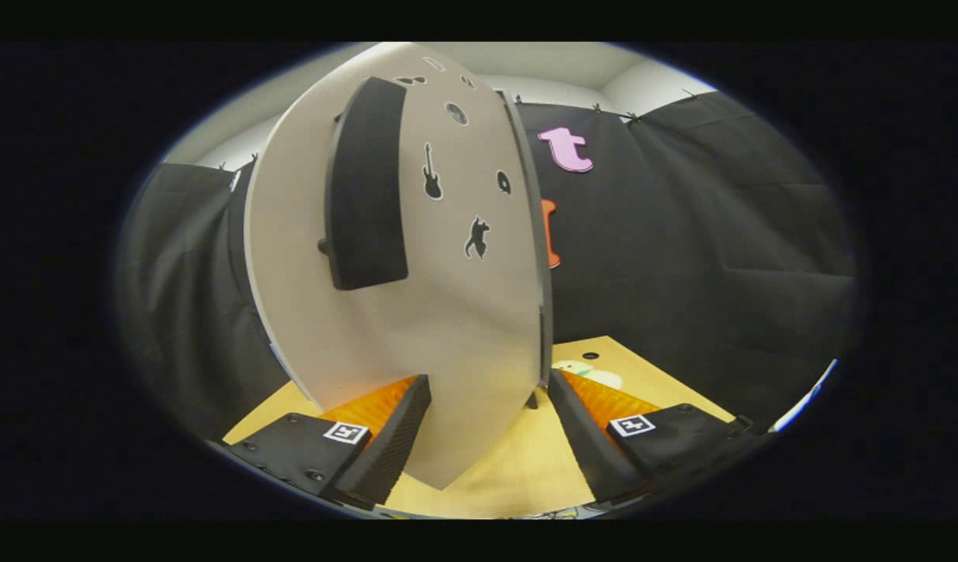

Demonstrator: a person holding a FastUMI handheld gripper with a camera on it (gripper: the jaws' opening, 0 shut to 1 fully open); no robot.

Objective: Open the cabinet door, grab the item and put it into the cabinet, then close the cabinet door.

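Cabinet door [447, 312], a pale grey panel with small black stickers and a black block handle [367, 183] at upper centre, fills mid-frame above the yellow tabletop [518, 460], its lower edge between the gripper [490, 425]'s wide-apart fingers, which grip nothing, probably to swing it.

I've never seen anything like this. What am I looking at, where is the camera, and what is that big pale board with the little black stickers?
The camera rides on a hand-held gripper carried by a person and looks forward along its two fingers, which stand open. The pale board is the cabinet door, seen close up, its lower corner reaching down between the fingers; they hold nothing. The black block on it looks like its handle. The small black shapes, such as a guitar sticker, are decoration. Below is a yellowish tabletop, and a small pale item lies beyond the door.
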